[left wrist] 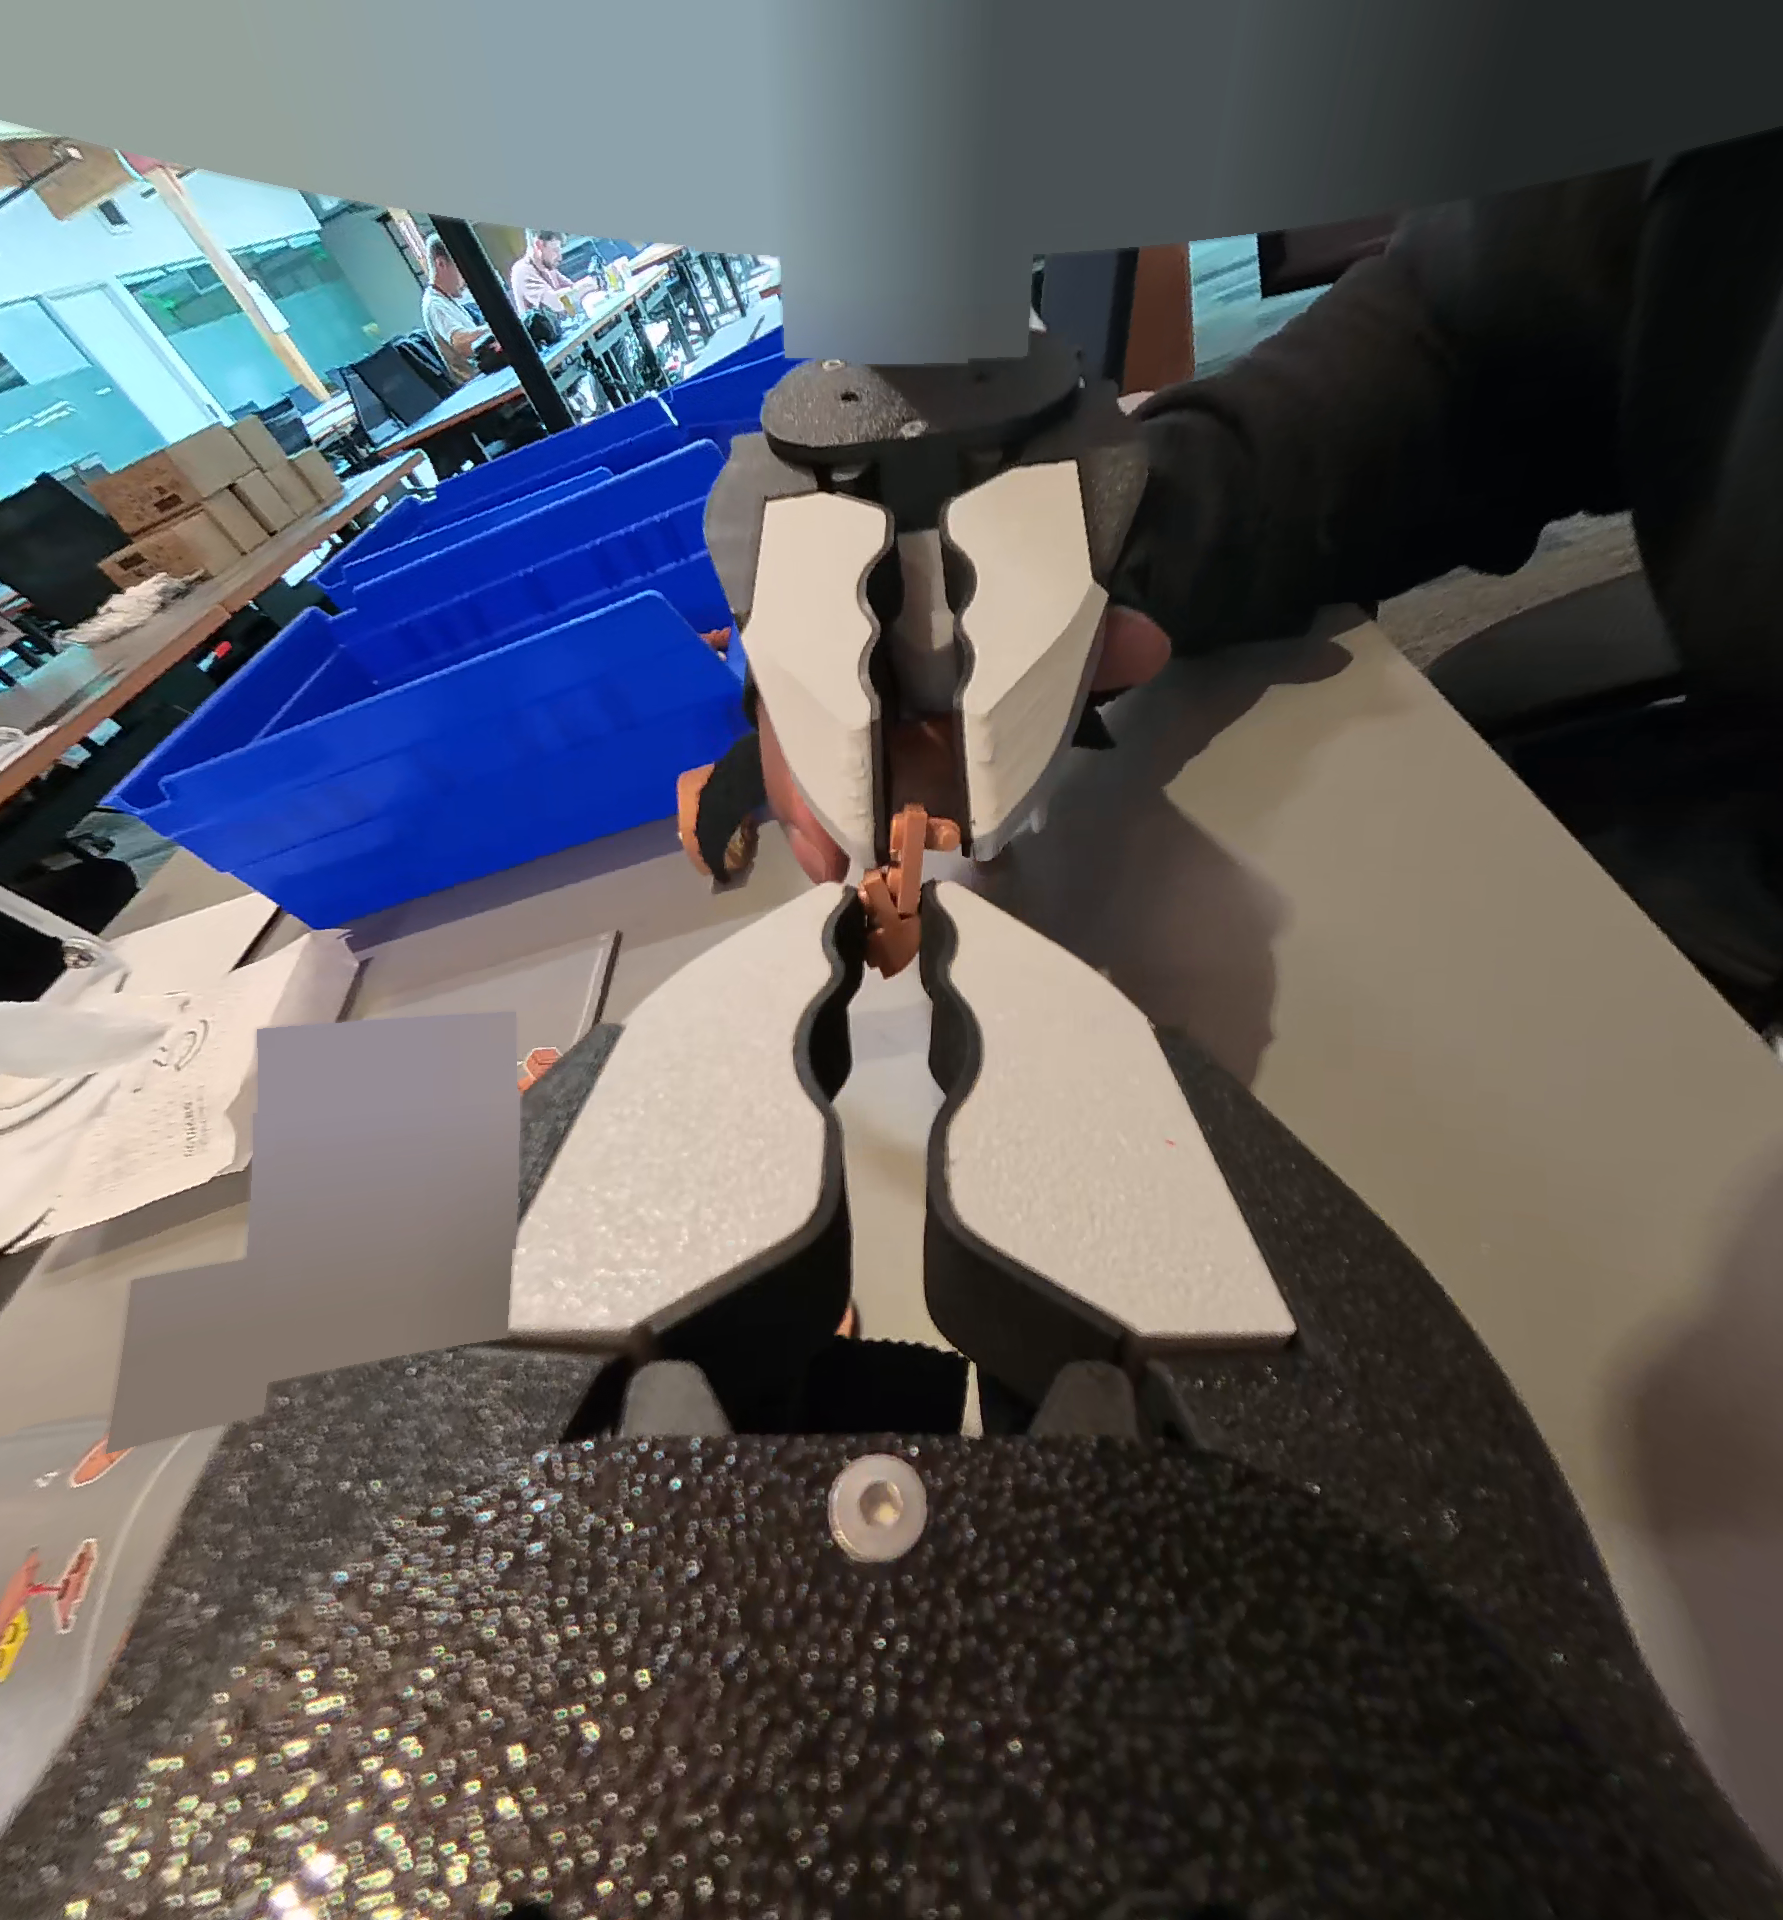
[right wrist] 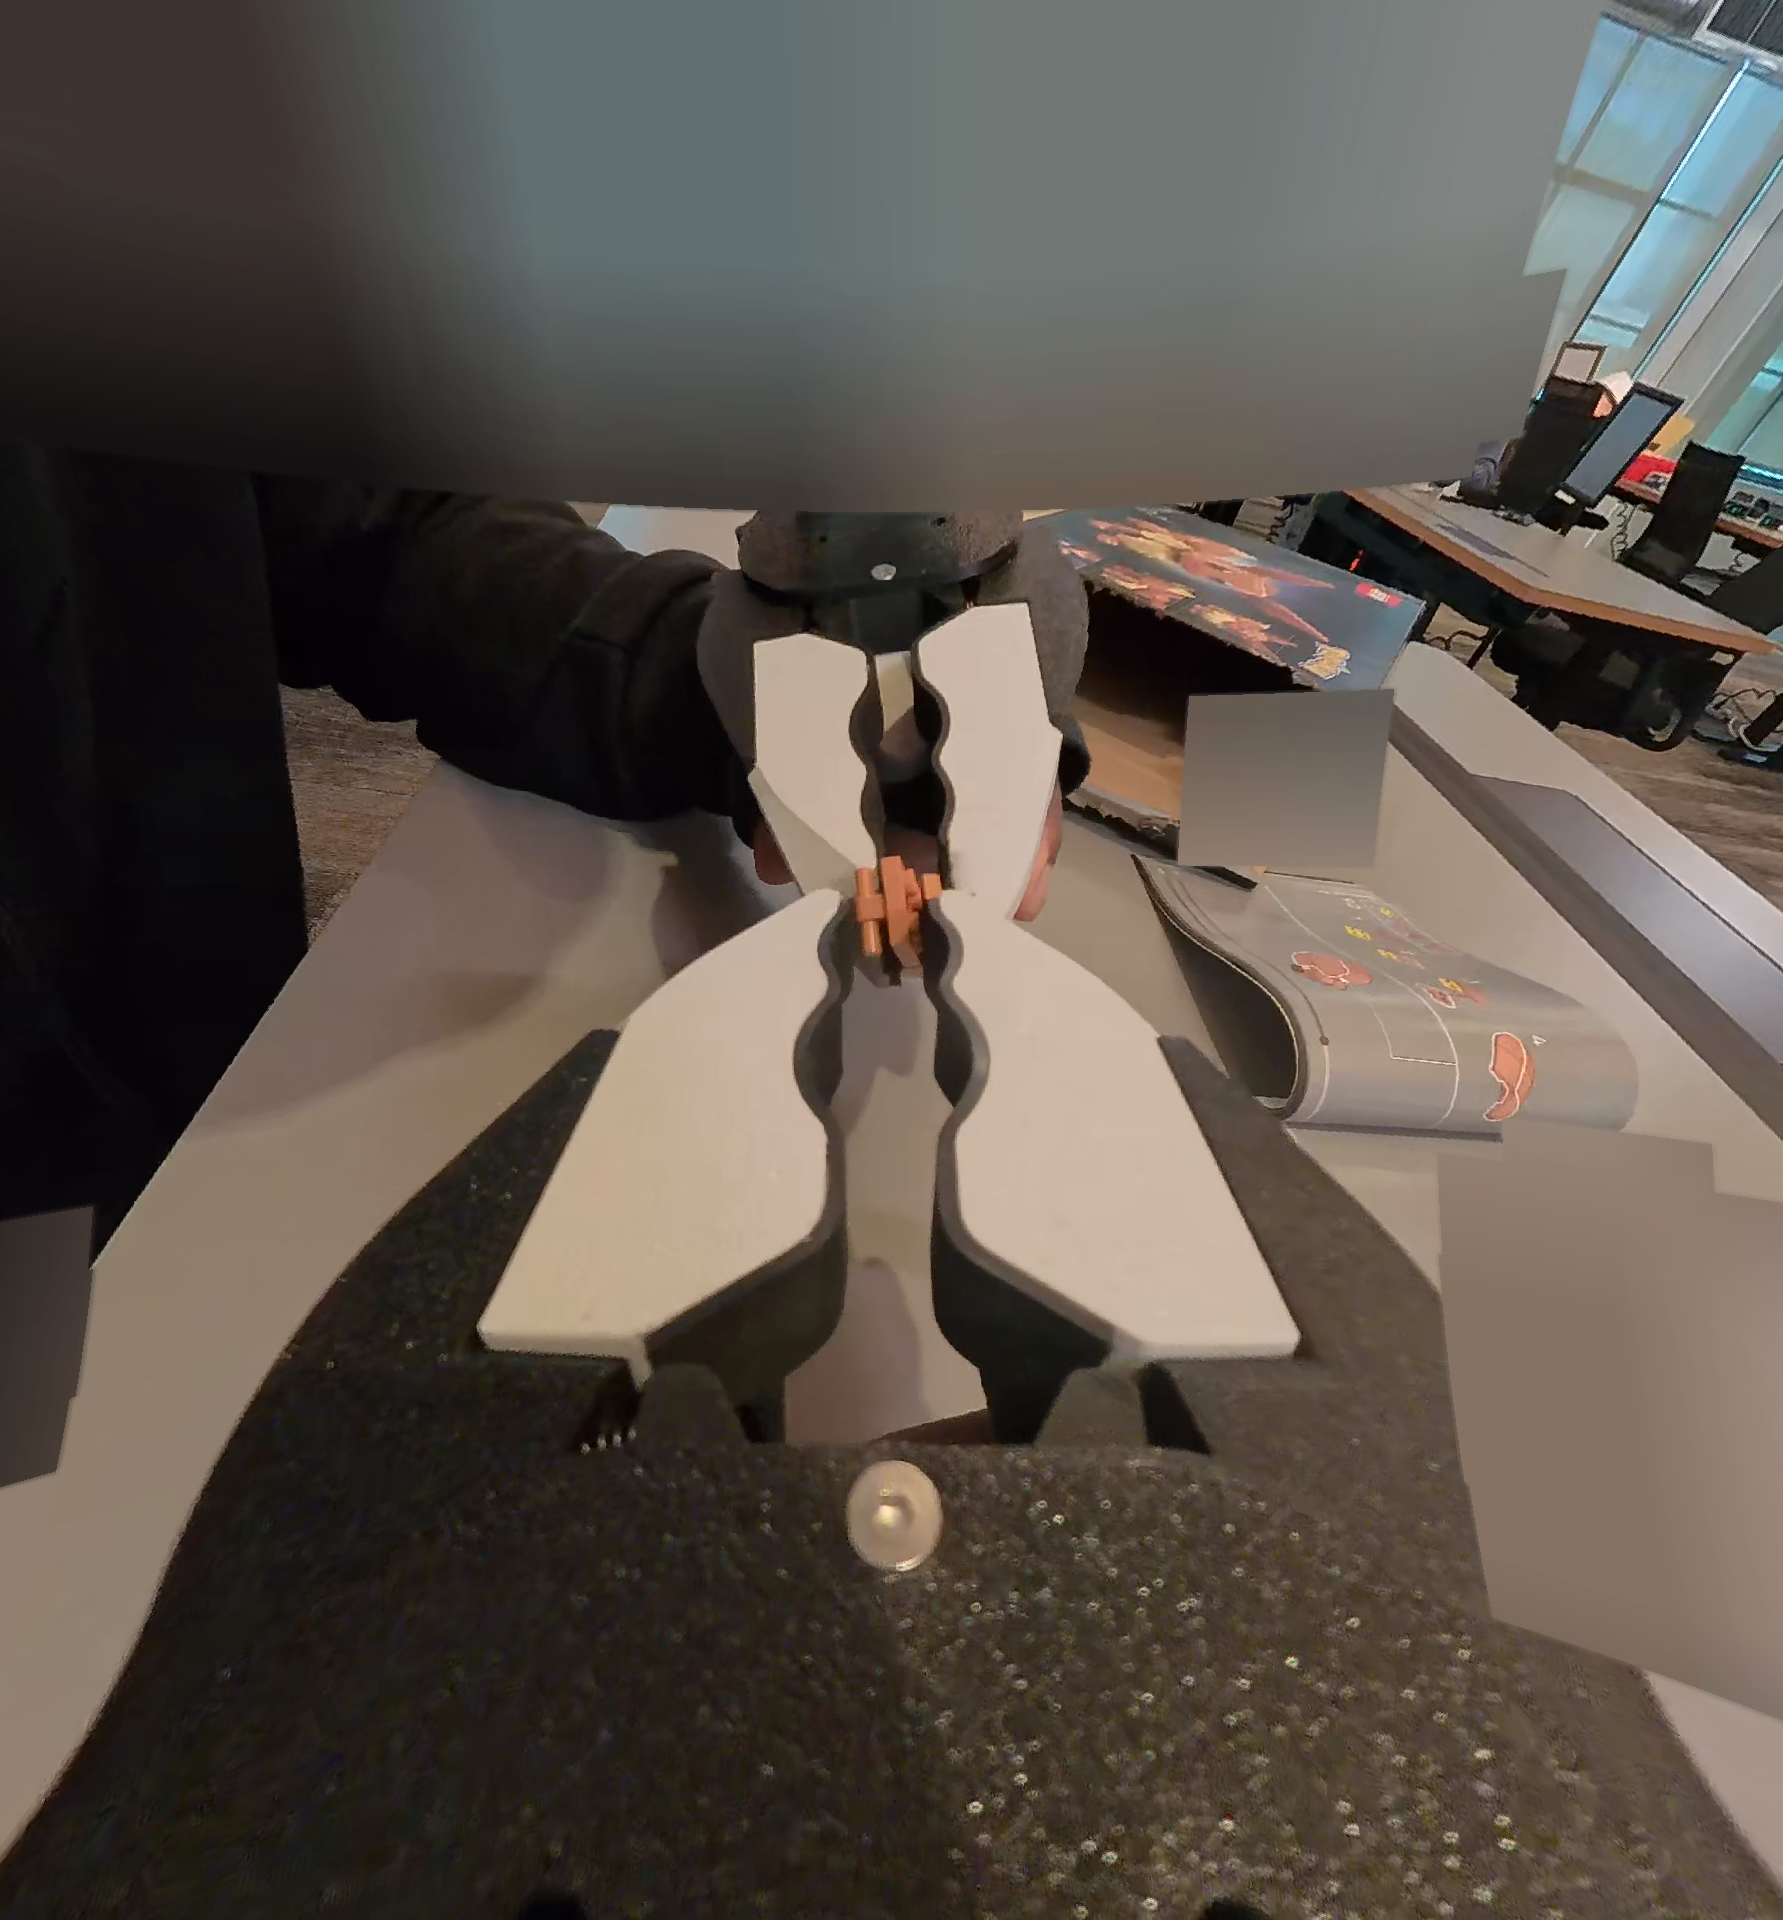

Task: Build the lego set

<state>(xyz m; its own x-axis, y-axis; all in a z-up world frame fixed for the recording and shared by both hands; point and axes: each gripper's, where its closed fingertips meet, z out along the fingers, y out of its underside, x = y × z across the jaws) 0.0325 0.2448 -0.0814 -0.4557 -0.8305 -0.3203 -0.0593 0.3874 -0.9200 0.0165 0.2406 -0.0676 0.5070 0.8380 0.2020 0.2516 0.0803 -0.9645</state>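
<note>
Orange-brown bricks [left wrist: 892,914] sit pinched tip to tip between both jaws, left gripper [left wrist: 885,914] and right gripper [right wrist: 892,925] each clamping a piece, above the worktop [left wrist: 1386,935] near blue bins [left wrist: 451,748].

A small cluster of copper-brown plastic building-brick pieces [left wrist: 892,899] hangs in mid-air above the grey counter [left wrist: 1386,935], caught between two grippers that meet tip to tip. It is made of thin plates joined at angles: one slim plate stands nearly upright, a stubbier piece leans off its lower end, and a short cross-shaped peg [right wrist: 869,906] sticks out sideways. The left gripper [left wrist: 885,914] pinches the lower part in its fingers; the right gripper [right wrist: 892,935] clamps the other end.
</note>
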